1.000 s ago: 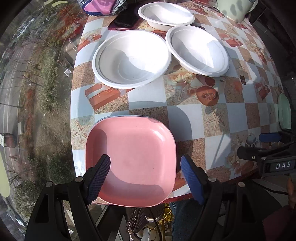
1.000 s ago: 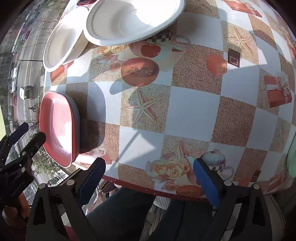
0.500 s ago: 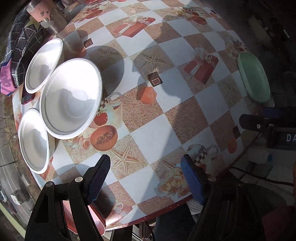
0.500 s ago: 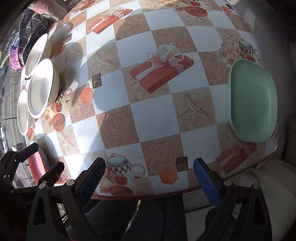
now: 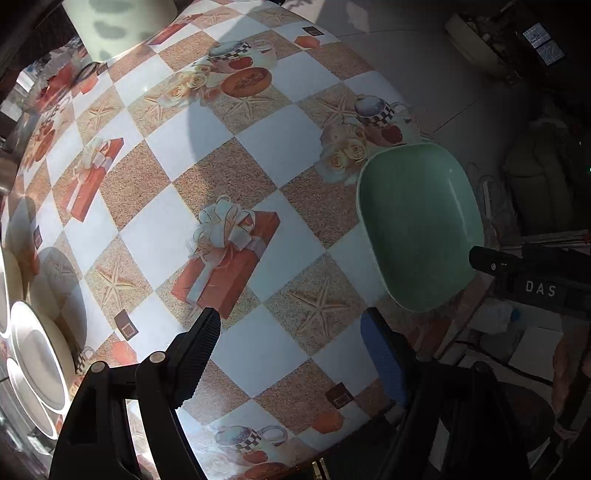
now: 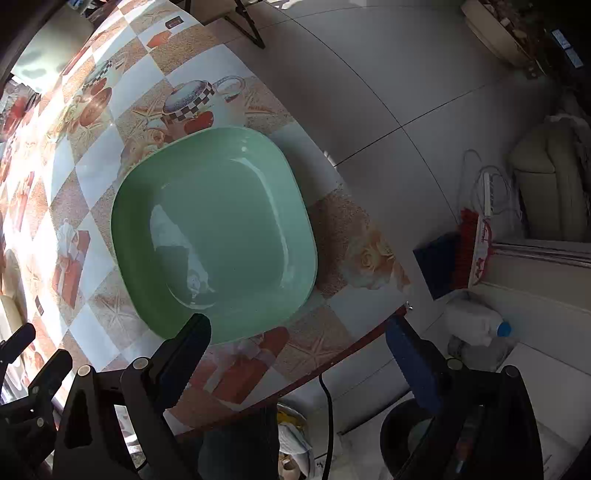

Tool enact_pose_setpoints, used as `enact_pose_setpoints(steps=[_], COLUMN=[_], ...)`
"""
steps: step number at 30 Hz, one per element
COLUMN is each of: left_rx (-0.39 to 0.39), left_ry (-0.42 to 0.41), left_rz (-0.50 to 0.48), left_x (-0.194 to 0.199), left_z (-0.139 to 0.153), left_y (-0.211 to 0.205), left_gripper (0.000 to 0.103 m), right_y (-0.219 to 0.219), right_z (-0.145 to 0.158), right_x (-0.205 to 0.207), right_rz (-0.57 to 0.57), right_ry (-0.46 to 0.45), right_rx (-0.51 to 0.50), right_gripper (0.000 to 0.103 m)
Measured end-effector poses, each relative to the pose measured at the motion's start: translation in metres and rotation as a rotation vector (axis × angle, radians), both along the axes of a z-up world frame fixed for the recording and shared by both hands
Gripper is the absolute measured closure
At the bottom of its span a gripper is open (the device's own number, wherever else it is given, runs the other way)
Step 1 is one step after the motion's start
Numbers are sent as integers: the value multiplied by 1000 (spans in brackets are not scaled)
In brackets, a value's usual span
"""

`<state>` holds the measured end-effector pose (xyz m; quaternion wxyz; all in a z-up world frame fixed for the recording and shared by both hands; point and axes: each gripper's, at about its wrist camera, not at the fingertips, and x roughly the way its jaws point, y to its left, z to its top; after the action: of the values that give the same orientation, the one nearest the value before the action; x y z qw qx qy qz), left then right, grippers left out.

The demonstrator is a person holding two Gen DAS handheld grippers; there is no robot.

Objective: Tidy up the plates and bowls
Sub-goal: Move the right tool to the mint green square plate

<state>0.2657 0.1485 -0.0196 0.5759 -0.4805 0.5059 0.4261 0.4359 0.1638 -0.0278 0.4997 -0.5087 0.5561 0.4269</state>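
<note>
A green square plate (image 6: 214, 236) lies near the right edge of the patterned table (image 6: 96, 170). It also shows in the left wrist view (image 5: 417, 221). My right gripper (image 6: 299, 354) is open and empty, just in front of the plate's near rim. My left gripper (image 5: 291, 347) is open and empty over the tablecloth (image 5: 258, 140), left of the green plate. White bowls (image 5: 37, 362) sit at the far left edge of the left wrist view. The pink plate is out of view.
The table edge (image 6: 332, 365) runs just under my right gripper. Beyond it are floor tiles (image 6: 388, 81), a white jug (image 6: 476, 332) and a dark bucket (image 6: 410, 439). A pale green container (image 5: 118, 22) stands at the table's far side.
Both grippers have swung right across the table, away from the pink plate and white bowls. The green plate now fills the right wrist view. Both stay open.
</note>
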Motion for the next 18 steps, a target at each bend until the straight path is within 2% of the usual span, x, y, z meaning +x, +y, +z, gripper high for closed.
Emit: enact_pose_setpoints(steps=[5,8,12,14,18], left_rx=[-14,-21,-45,-40,-37], left_ry=[24,67,107,95,99], left_rz=[12,4,-4,11,15], left_x=[37,48,55,56,46], left_z=[-19,-33,-52,-53,-47], left_y=[29,39,47,51,56], left_gripper=[22,22,22,22,22], right_y=[14,22,28,32,38], right_z=[-17,-25,-37,-38,-37], right_x=[7,5,-11,-18,-17], right_rz=[46,100,199,240,260], right_ry=[-41,-63,-59,-83,-53], right_rx=[19,36,41,44,63], right_gripper=[7,7,7,7,7])
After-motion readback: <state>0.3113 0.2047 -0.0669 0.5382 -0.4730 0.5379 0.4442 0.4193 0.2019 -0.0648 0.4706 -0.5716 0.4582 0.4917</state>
